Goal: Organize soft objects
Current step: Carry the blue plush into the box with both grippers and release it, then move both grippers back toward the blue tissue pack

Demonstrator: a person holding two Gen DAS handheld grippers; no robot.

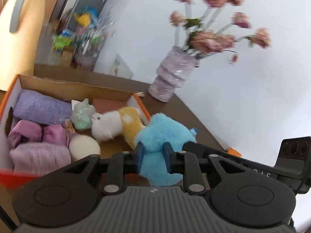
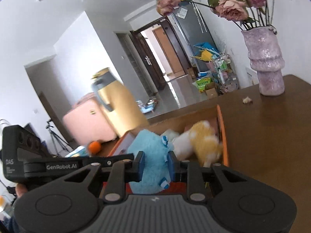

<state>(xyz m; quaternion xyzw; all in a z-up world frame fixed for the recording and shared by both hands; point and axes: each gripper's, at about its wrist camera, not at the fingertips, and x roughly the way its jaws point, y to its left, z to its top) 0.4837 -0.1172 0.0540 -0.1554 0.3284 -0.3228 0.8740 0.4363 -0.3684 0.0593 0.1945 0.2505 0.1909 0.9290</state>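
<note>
Left gripper (image 1: 153, 155): you have its pads pinching the blue plush toy (image 1: 165, 134).
Right gripper (image 2: 155, 165): yours is clamped on the same toy from the other side.
Blue plush toy: it hangs between your two grippers, at the near edge of the cardboard box (image 1: 68, 84).
Box contents: a white-and-yellow plush cat (image 1: 116, 125), a purple cloth (image 1: 41, 108) and pink knits.
Table (image 2: 262, 136): a purple vase (image 2: 265, 62) of flowers stands beyond the box.

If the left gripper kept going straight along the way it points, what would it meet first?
The left gripper is already shut on the blue plush toy. Beyond that, probably the white and yellow plush cat in the cardboard box, though depth is unclear.
</note>
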